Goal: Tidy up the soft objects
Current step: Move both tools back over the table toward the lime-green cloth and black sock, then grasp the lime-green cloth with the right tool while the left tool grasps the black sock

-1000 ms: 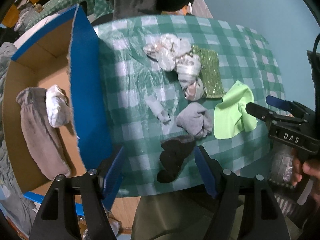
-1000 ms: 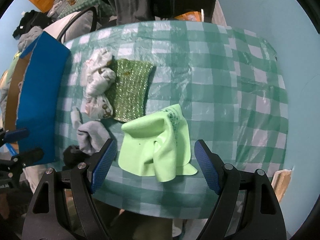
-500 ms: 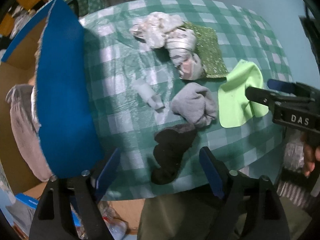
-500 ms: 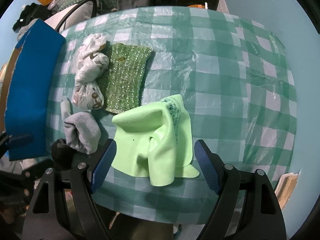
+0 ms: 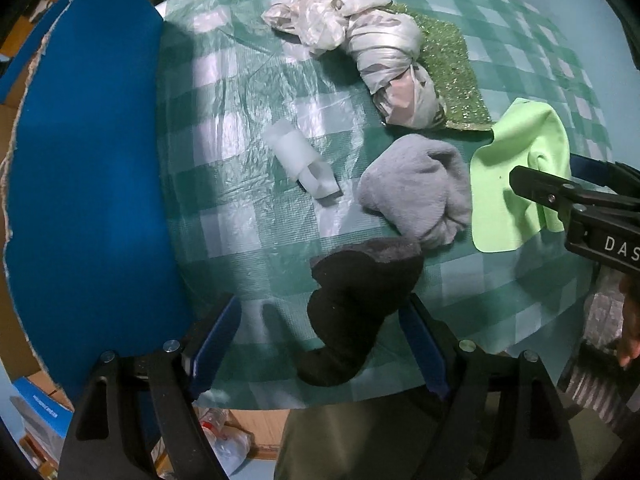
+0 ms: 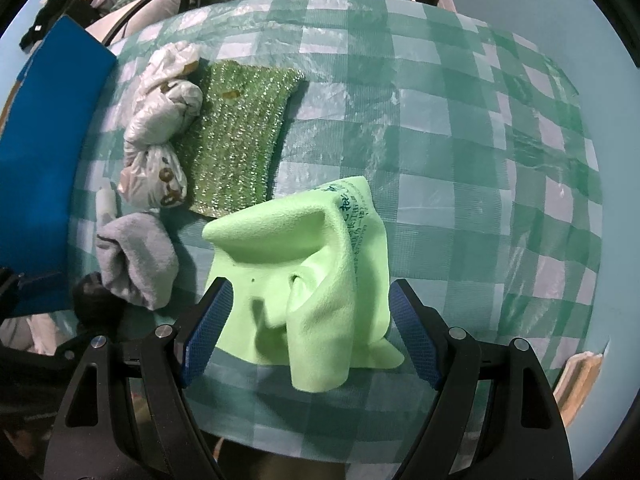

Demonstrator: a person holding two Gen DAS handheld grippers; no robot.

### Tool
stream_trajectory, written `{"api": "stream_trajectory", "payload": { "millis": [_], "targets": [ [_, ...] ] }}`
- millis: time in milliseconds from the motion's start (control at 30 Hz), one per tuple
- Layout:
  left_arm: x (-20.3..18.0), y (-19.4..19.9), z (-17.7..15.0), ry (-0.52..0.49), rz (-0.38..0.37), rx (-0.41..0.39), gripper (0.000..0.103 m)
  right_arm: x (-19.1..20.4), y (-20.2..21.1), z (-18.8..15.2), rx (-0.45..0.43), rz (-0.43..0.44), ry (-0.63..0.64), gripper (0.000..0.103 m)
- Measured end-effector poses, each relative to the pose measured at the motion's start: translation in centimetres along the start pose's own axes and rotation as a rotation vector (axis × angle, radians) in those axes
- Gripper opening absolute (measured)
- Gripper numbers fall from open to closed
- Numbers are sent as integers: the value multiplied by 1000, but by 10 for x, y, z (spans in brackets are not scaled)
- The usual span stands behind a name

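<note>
left gripper [image 5: 320,332] – fingers just spread wider, astride black sock [image 5: 352,304] at bench [image 5: 224,160] edge | right gripper [image 6: 310,328] – fingers spread, straddling green cloth [image 6: 304,272]

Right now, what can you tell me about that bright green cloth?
The green cloth is a thin, smooth, lime-coloured square, like microfibre, lying rumpled on the checked tablecloth near its front edge. Its middle is humped into folds, and a turned-up edge shows dark printed writing. Its far corner overlaps the glittery green mat. The right claw straddles it, open, pads not pressing.
</note>
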State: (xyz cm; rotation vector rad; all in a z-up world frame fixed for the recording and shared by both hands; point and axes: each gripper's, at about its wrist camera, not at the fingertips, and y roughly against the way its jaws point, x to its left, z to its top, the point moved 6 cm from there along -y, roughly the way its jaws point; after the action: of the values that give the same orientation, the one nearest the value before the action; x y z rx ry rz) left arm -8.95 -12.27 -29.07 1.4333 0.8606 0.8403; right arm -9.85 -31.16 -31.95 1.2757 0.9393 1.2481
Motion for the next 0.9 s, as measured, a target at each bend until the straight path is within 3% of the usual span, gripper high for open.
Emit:
{"api": "stream_trajectory", "payload": {
  "millis": [267,433,767,833,900],
  "targets": [
    [6,-12,0,1,4,3,82,1,-13,0,-1,-60,30,81],
    [7,-19,1,10,18,-2,72,6,-18,-3,-6,-95,57,82],
    [32,-27,-2,53,3,12,68,12,-18,-3,-1,-102,42,82],
    [35,-25,-3,54,2,11,64,12,-18,-1,-1,-100,42,81],
    [37,-27,-3,56,-8,14,51,14,-17,1,-6,-97,51,76]
  ]
}}
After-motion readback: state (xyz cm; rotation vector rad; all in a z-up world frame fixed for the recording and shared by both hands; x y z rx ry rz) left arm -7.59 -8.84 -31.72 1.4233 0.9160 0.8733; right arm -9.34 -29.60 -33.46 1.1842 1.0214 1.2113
